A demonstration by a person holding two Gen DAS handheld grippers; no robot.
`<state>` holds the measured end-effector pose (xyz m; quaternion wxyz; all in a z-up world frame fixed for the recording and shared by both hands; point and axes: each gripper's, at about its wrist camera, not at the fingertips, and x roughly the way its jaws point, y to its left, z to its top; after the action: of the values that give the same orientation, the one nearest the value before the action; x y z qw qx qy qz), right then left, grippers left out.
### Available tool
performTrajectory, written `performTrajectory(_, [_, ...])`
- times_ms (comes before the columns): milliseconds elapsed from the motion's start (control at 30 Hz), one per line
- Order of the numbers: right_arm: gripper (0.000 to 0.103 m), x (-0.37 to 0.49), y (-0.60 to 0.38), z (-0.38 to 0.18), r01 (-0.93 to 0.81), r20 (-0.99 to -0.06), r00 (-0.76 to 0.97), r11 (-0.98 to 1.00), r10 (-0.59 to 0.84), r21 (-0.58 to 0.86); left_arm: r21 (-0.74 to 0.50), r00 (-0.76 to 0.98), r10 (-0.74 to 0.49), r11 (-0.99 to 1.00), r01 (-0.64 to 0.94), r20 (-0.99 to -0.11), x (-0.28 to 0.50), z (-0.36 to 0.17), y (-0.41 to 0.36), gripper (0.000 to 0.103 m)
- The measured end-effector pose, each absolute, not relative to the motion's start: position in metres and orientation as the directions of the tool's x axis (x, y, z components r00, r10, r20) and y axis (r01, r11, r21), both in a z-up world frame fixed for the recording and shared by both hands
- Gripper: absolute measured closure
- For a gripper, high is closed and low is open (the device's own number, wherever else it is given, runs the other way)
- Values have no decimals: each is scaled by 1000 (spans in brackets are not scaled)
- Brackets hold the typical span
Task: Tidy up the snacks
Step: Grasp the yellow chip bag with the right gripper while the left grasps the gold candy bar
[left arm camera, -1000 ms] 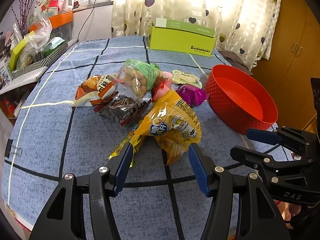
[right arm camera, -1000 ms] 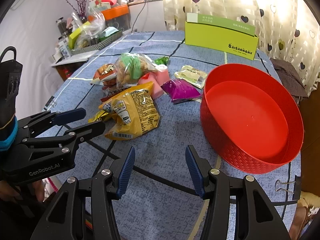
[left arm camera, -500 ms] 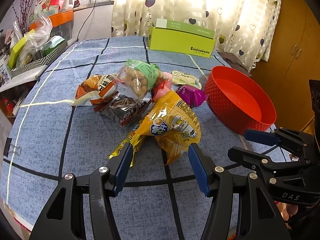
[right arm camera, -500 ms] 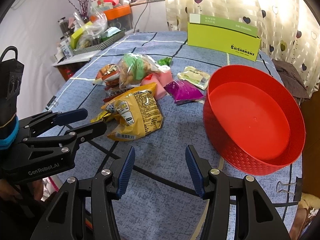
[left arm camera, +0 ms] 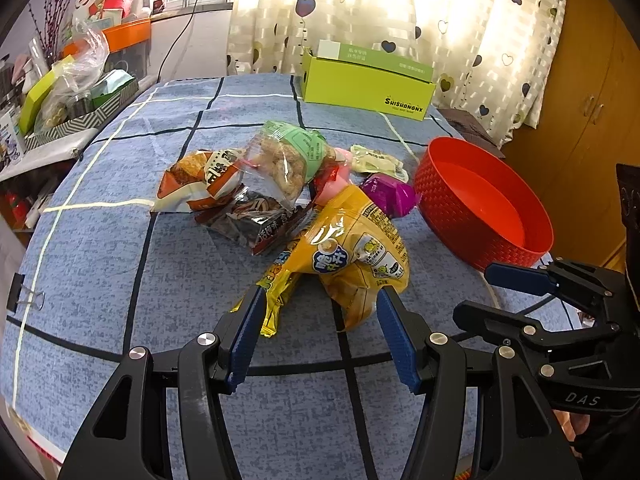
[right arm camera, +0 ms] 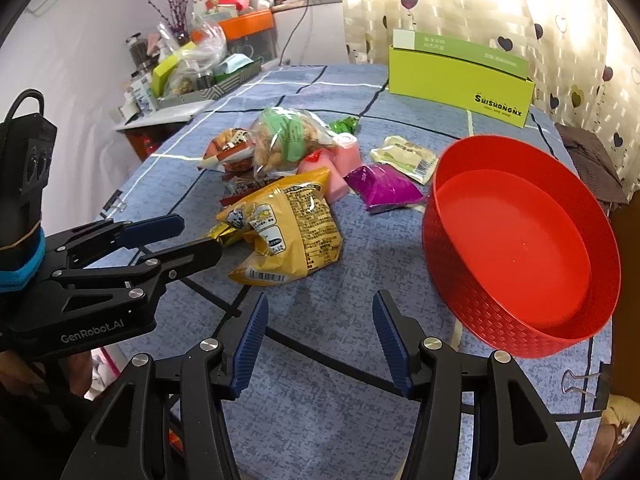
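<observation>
- My left gripper point(left arm camera: 318, 322) has its jaws spread wide and grasps nothing; the near end of the yellow snack bag point(left arm camera: 352, 258) lies between the blue pads, though I cannot tell if they touch it
- My right gripper point(right arm camera: 318, 334) is likewise released, its jaws over bare blue cloth of the desk point(right arm camera: 352, 400), the yellow bag just ahead
- Behind that bag lies the pile: a dark brown packet point(left arm camera: 256, 222), an orange packet point(left arm camera: 192, 184), a clear bag with a green label point(left arm camera: 286, 156) on top, and a pink packet point(right arm camera: 340, 164)
- A purple packet point(right arm camera: 380, 188) and a pale packet point(right arm camera: 404, 156) lie near the red basket point(right arm camera: 480, 300), which sits to the right with nothing inside
- A lime-green box point(right arm camera: 460, 80) stands at the desk's far edge
</observation>
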<state>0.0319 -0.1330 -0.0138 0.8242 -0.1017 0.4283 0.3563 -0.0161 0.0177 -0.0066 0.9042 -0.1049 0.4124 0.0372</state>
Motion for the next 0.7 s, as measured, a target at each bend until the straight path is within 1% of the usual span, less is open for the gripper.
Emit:
performTrajectory(400, [45, 34, -118, -14, -707, -774, 356, 692, 524, 143, -195, 663, -26, 964, -181, -748, -20, -8, 39, 44])
performTrajectory(700, [42, 46, -98, -19, -742, -773, 328, 655, 543, 145, -196, 664, -3, 957, -216, -748, -23, -11, 59, 44])
